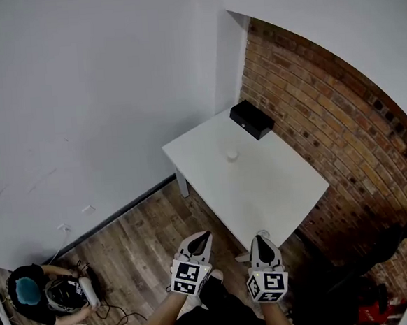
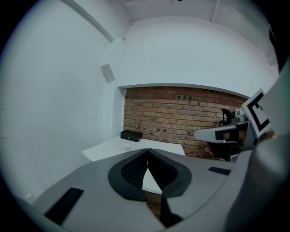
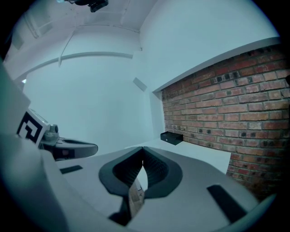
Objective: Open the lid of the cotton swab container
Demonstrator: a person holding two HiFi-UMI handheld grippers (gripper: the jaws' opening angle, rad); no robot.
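Saw left gripper (image 1: 206, 234) and right gripper (image 1: 260, 236) both pressed together at the tips, nothing pinched in either. Placed both well apart from the black box (image 1: 252, 119), off the far end of the white surface (image 1: 276, 194) from it, over the wood floor (image 1: 140, 244). Logged the cotton swab container (image 1: 232, 155) near the black box, apart from it, on the side toward the grippers, upright as far as could be told, lid apparently on; too small to read any seam or hinge. Judged task not yet started. Flagged main risk: arriving with tips pressed together and bumping the container instead of straddling it, likely tipping or skidding it toward the black box. Flagged second risk: pulling the lid with one gripper without the other steadying the body, probably lifting the whole thing, or popping it and spilling swabs. Flagged third: pinching too hard on what looked like thin plastic, perhaps deforming it and jamming the lid. Noted materials: container small, pale, roughly cylindrical, probably light; surface flat, matte white, smooth, square-cornered, little friction expected; black box low, rectangular, matte, hard-edged; rough red brick wall (image 1: 340, 112) just beside the black box; gripper shells smooth grey, pads dark and ribbed.
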